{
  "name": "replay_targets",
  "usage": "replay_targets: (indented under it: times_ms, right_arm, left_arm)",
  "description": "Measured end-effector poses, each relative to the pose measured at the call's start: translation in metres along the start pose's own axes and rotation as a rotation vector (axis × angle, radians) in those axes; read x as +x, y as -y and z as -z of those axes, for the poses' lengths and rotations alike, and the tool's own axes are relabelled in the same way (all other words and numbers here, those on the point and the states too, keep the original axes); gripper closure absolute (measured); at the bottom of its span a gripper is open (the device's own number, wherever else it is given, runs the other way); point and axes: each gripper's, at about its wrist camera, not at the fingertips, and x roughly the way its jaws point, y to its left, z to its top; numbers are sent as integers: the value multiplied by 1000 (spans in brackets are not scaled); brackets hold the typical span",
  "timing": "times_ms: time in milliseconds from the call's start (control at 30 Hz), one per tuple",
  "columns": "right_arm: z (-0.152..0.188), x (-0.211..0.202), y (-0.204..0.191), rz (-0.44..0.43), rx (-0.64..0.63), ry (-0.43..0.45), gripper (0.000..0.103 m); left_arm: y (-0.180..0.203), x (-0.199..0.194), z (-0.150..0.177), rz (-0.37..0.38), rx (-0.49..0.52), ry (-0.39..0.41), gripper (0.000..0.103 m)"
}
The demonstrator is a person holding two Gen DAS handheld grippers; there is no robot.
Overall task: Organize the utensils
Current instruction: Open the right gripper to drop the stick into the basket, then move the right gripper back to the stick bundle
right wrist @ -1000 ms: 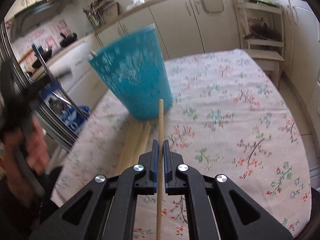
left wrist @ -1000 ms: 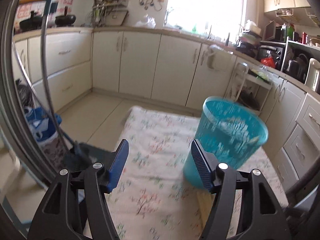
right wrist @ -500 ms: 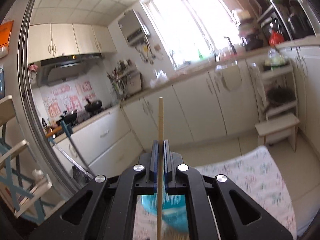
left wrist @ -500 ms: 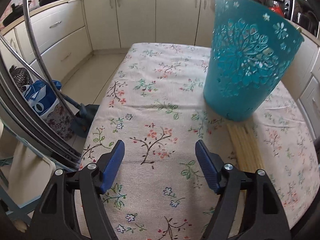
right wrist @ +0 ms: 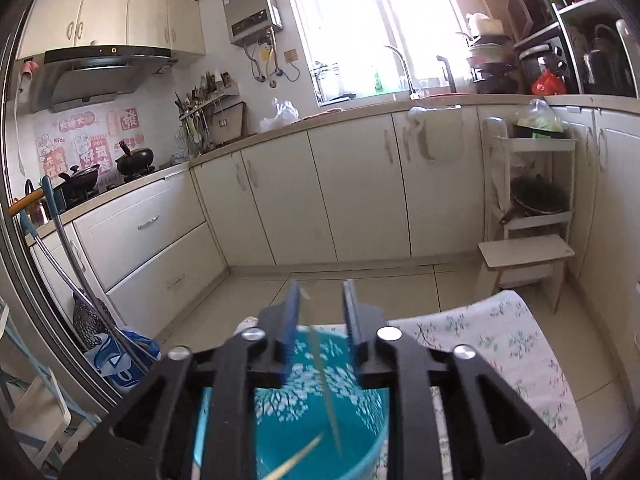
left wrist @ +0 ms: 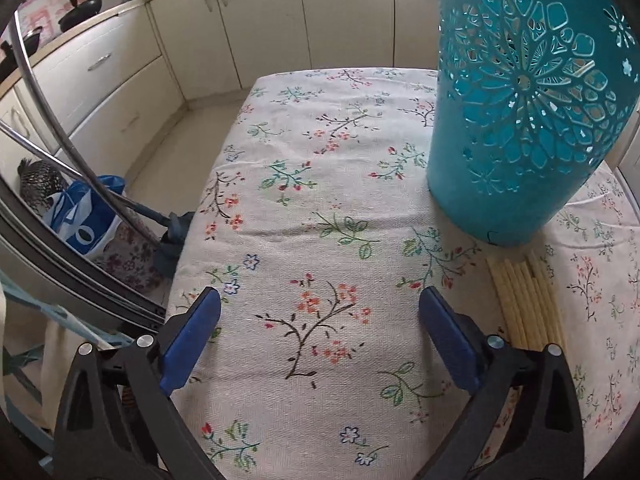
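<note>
A teal openwork basket (left wrist: 520,120) stands on the flowered tablecloth (left wrist: 320,160). Several pale wooden chopsticks (left wrist: 524,300) lie side by side in front of the basket. My left gripper (left wrist: 319,300) hovers low over the cloth, its jaws opening wide with nothing between them; the chopsticks lie just outside its right finger. My right gripper (right wrist: 321,292) is above the basket (right wrist: 372,428), jaws opening. A blurred chopstick (right wrist: 324,380) drops between them into the basket, free of the pads. Another chopstick (right wrist: 296,456) rests inside.
Left of the table are metal mop handles (left wrist: 80,152) and a blue-and-white bag (left wrist: 80,220) on the floor. Cream cabinets (right wrist: 360,192) line the far walls. A white step stool (right wrist: 524,256) and shelf unit stand beyond the table's far right corner.
My right gripper rose from the table to above the basket and let go of the chopstick. My left gripper tilted down toward the cloth and spread wider.
</note>
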Motion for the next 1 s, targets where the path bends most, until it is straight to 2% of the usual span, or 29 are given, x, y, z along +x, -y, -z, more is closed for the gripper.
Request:
replay_targets:
  times_ms: [100,533,767,1000]
  right_arm:
    - [10,-25,6,2,10,18,62]
    - [51,-104,29,34,27,-20,52]
    - [69,-124,40,67,86,-76,50]
    - [67,-141,38,73,98,-68,46]
  left_arm:
    - [-6,3,1,39,-31,-9,8]
    - [-4,2,2,31,-24,-9,7]
    - [-4,3,1,31,-24,-9,7]
    - [-4,3,1,31,-24,-9,7]
